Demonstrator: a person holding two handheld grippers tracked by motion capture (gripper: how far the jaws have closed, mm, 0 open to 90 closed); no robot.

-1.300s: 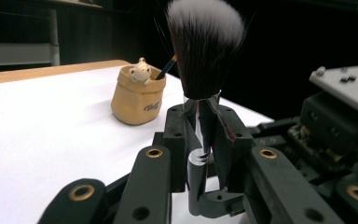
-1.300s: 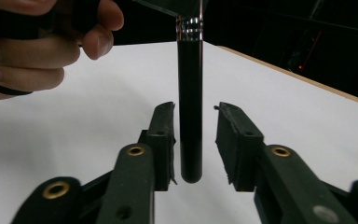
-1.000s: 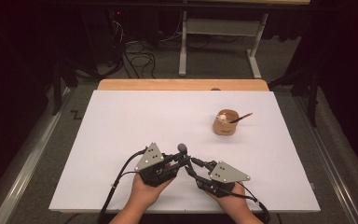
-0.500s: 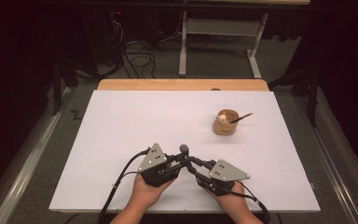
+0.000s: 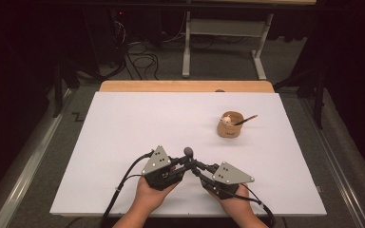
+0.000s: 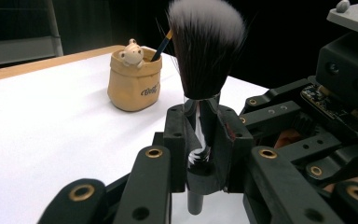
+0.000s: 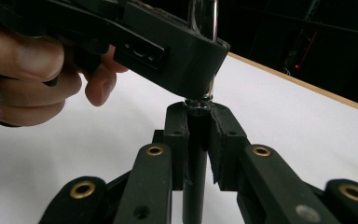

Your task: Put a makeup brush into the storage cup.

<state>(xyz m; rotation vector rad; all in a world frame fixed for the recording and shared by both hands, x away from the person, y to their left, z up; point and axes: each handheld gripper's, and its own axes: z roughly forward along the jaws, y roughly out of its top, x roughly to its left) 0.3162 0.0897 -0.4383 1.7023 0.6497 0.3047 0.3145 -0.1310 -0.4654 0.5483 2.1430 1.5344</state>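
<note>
Black-and-white bristles crown the makeup brush [image 6: 206, 51], which stands upright at the near middle of the white table [image 5: 123, 128], clamped by both tools at once. The left gripper [image 6: 200, 140] squeezes the shiny ferrule just under the bristles, while the right gripper [image 7: 197, 135] has just been closing and now pinches the dark handle lower down — a two-point hold that looks meant for handing the brush over or re-gripping it before it goes elsewhere. Both hands sit low near the table's near edge, forearms coming in from below, the grippers angled inward so their tips meet at the brush [image 5: 188, 153]. Well apart, far and right, a tan holder [image 5: 230, 125] with a thin pencil-like stick waits — likely the brush's destination.
</note>
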